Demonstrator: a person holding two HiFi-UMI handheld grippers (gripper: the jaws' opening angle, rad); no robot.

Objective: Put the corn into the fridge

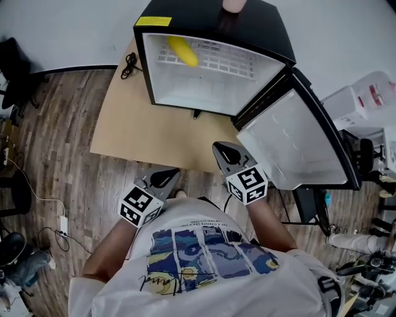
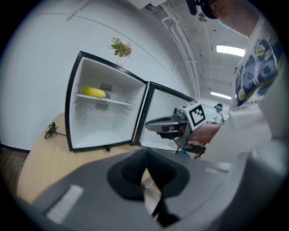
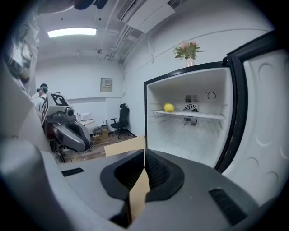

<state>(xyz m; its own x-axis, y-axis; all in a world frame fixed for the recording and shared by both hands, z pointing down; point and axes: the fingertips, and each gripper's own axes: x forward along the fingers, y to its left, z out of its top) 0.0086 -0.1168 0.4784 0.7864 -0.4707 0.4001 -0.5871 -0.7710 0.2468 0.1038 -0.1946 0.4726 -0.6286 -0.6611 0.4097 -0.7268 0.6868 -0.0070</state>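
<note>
Since both pairs of jaws are seen pressed together with nothing between them, the right gripper (image 1: 219,148) and the left gripper (image 1: 170,176) are read as empty. Both are held low, close to the person's body, and are pointed toward the fridge (image 1: 185,13) but well apart from it. Between the grippers and the fridge, a wooden floor (image 1: 68,124) and the near edge of a tan board (image 1: 124,124), on which the fridge stands, are to be noted. The corn (image 1: 183,51) is found deep inside the fridge, lying on the white grid shelf (image 1: 223,62) toward its left end, and is touched by neither gripper. The placing step is therefore judged complete. The door (image 1: 297,142) is shown swung wide to the right, nearer the right gripper. If the door is to be shut, a push on its outer edge by the closed right gripper would be called for, carried in an arc toward the fridge's front.
</note>
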